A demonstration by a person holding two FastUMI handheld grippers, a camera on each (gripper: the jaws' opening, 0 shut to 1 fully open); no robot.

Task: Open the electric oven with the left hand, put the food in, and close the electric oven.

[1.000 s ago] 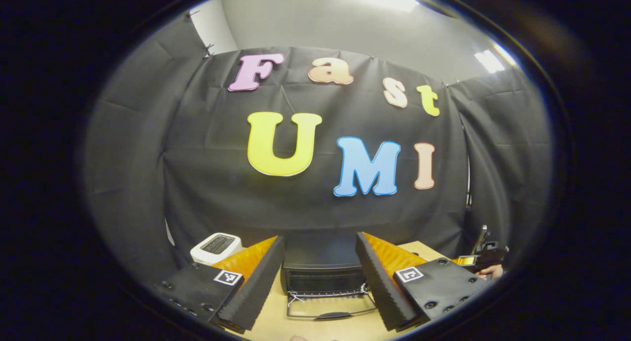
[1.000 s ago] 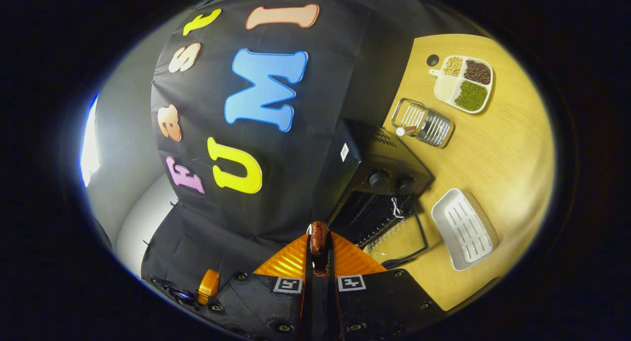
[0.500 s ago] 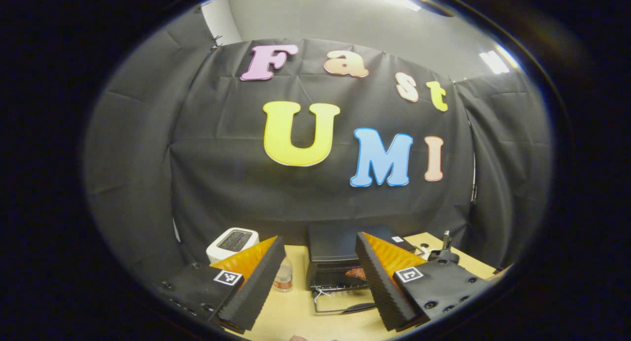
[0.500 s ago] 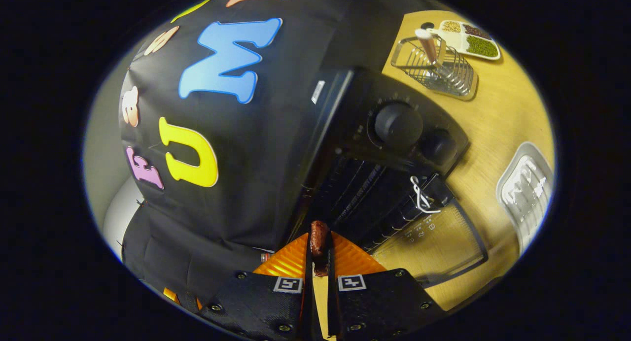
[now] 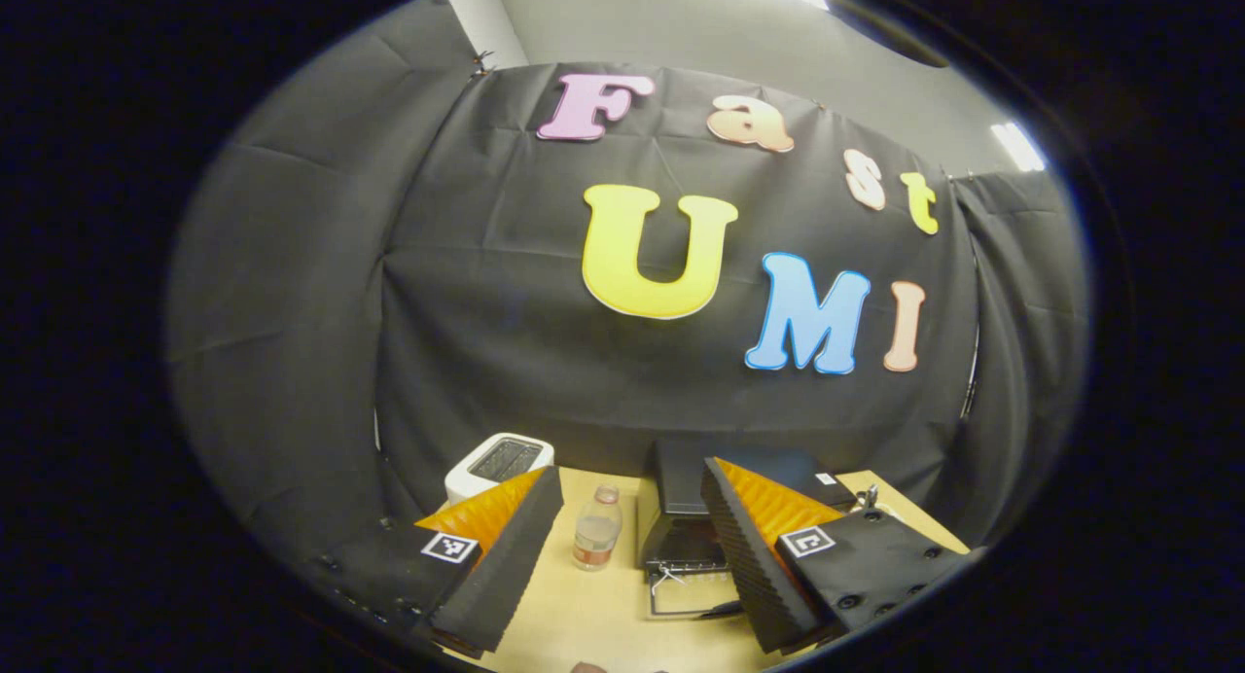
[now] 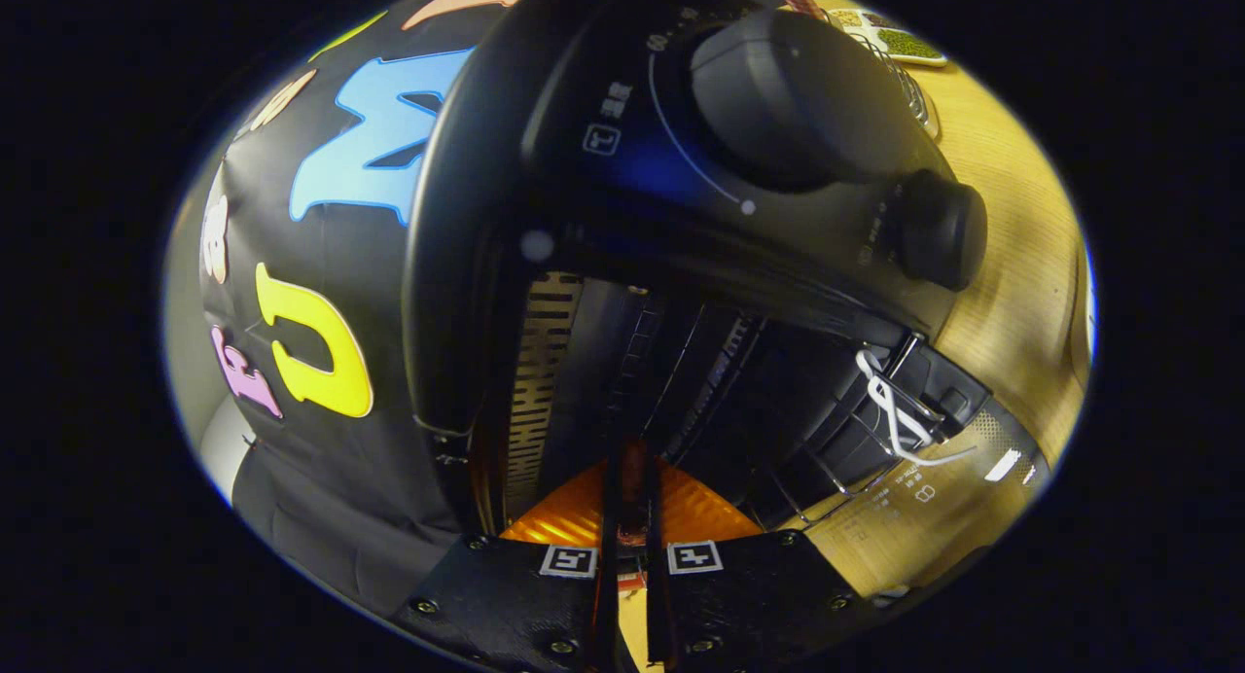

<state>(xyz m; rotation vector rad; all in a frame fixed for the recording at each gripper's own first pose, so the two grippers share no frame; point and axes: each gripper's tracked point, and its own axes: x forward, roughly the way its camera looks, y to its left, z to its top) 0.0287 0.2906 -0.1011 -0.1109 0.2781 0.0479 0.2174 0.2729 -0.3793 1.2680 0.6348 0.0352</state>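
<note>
The black electric oven (image 5: 681, 527) stands on the wooden table with its glass door (image 5: 686, 595) folded down flat. My left gripper (image 5: 632, 556) hangs open and empty, well back from the oven. In the right gripper view the oven (image 6: 603, 167) looms very close, its dark cavity (image 6: 700, 381) just ahead. My right gripper (image 6: 630, 483) is shut on a brown sausage (image 6: 633, 474), whose tip is at the cavity's mouth. The lowered door (image 6: 914, 513) lies to the right of the fingers.
Two knobs (image 6: 788, 99) (image 6: 939, 230) stick out of the oven's control panel. A white toaster (image 5: 498, 459) and a small bottle (image 5: 596, 540) stand left of the oven. A divided tray of beans (image 6: 887, 41) lies beyond the oven.
My right gripper has carried the sausage forward, right up to the open oven's mouth. The left gripper has drawn back and turned left, bringing the bottle into sight.
</note>
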